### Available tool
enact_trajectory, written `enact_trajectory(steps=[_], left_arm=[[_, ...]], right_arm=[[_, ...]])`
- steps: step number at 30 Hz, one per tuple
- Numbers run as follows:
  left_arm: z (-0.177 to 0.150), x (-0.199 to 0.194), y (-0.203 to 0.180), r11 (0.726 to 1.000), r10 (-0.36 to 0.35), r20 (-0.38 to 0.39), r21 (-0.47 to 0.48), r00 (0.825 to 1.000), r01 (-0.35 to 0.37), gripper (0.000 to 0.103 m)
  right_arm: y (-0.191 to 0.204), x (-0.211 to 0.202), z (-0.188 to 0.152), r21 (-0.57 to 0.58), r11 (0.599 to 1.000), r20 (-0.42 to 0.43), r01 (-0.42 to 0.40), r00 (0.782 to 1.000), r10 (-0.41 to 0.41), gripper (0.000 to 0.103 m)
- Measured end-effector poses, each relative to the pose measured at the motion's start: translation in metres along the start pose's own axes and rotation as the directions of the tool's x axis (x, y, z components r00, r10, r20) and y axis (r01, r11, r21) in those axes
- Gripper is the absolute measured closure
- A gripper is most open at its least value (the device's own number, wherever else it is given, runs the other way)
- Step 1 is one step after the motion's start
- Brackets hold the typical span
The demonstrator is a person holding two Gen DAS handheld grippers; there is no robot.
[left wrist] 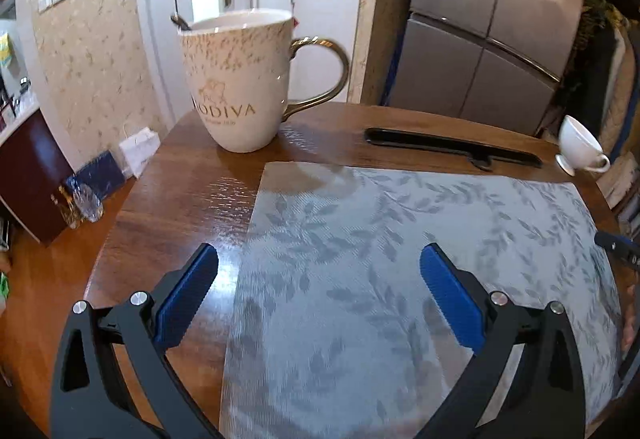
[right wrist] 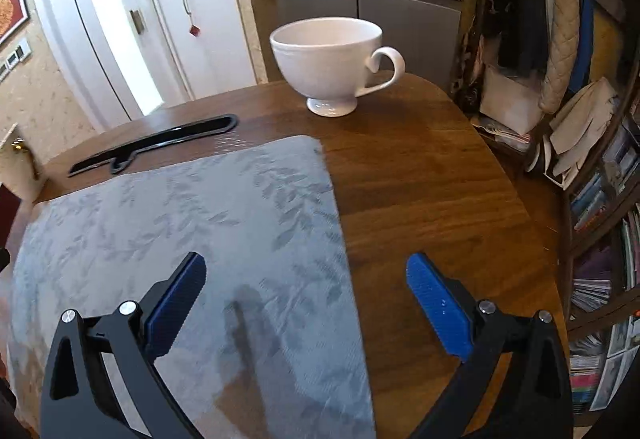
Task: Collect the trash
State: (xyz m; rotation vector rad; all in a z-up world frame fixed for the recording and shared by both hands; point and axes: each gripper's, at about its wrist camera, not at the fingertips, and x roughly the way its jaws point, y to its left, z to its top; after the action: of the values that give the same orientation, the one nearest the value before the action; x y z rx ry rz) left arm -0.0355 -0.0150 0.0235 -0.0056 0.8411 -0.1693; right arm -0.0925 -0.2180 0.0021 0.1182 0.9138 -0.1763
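No trash shows in either view. My left gripper hangs open over the left part of a grey leaf-patterned placemat, nothing between its blue pads. My right gripper is open above the placemat's right edge, its jaws bare. A tall white and gold mug with a spoon in it stands at the table's far left. A small white footed cup stands at the far right; it also appears as the cup in the left wrist view.
A black knife-shaped piece lies on the round wooden table behind the placemat, also seen as the black piece. A grey fridge stands behind. Bookshelves and hanging clothes are right; white doors, bags and a dark cabinet left.
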Motion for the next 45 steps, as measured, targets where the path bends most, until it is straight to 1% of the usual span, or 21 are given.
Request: enact_trajectory(steps=[3,6,9,14,20,23,28,45], left_arm=[[0.007,0.013,0.005,1.000,0.008,-0.020,-0.023,1.000,-0.009,0.002],[0.012,0.023,0.004,0.999,0.038,-0.025,-0.001,0.999,-0.038,0.002],[0.013,0.031,0.000,0.998,0.058,-0.040,0.016,0.998,-0.057,0.002],[0.015,0.048,0.000,0.998,0.053,-0.125,0.021,0.991,-0.051,0.001],[0.017,0.043,0.000,0.999,0.045,-0.124,0.028,0.991,-0.042,0.001],[0.017,0.043,-0.006,0.999,0.045,-0.124,0.029,0.991,-0.041,0.001],[0.016,0.047,-0.001,0.999,0.043,-0.125,0.028,0.991,-0.040,0.001],[0.017,0.046,-0.002,0.999,0.043,-0.125,0.028,0.991,-0.039,0.001]], right_arm=[[-0.002,0.010,0.003,-0.020,1.000,-0.008,0.015,1.000,-0.015,0.004],[0.003,0.013,0.003,-0.064,0.997,-0.017,0.041,0.999,-0.042,0.004],[0.005,0.014,0.004,-0.073,0.996,-0.021,0.049,0.999,-0.051,0.004],[0.005,0.015,0.005,-0.071,0.996,-0.022,0.056,0.998,-0.058,0.004],[0.009,0.013,0.003,-0.066,0.996,-0.021,0.058,0.998,-0.060,0.004],[0.009,0.014,0.003,-0.065,0.996,-0.021,0.059,0.998,-0.060,0.004],[0.009,0.014,0.003,-0.066,0.996,-0.021,0.058,0.998,-0.059,0.004],[0.009,0.014,0.003,-0.065,0.996,-0.021,0.058,0.998,-0.060,0.004]])
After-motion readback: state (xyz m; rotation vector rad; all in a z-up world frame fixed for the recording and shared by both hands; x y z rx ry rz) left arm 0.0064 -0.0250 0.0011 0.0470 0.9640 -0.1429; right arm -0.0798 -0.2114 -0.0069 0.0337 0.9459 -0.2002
